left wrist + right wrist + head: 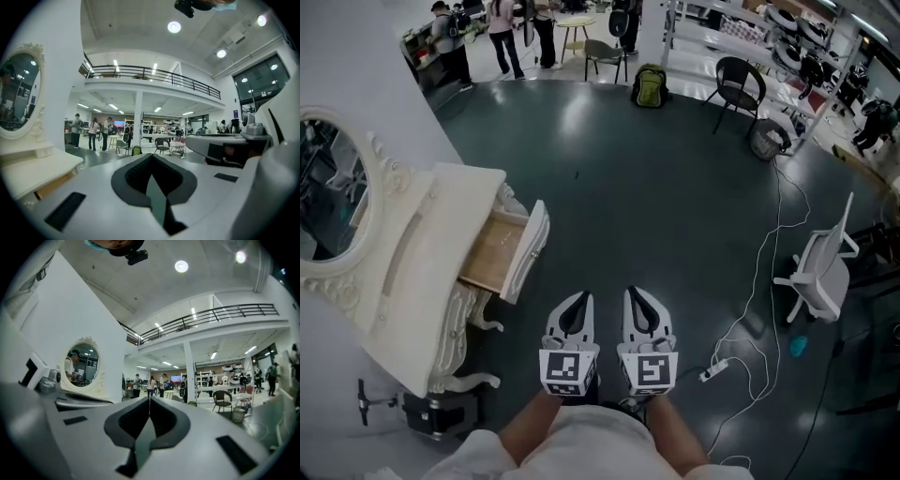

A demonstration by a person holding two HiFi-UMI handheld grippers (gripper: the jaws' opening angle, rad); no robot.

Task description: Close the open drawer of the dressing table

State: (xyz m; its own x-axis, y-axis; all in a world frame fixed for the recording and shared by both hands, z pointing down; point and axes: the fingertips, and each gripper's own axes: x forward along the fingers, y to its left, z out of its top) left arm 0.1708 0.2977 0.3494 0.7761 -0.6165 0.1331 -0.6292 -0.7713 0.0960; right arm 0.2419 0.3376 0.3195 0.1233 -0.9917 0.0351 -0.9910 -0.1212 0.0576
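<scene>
Left gripper (578, 300) and right gripper (635, 294) side by side at 6 o'clock, jaws of both pressed together, holding nothing. Drawer (511, 251) pulled out of dressing table (422, 272), at 10 o'clock from left gripper, near but not touching, wooden inside showing.

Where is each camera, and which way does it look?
Head view: on the person's head, facing steeply down at the dressing table and open drawer; forearms, left gripper and right gripper show.
Left gripper view: on the left gripper, facing level across the hall; its shut jaws show.
Right gripper view: on the right gripper, facing likewise; its shut jaws show.
Shared: all show the mirror.
</scene>
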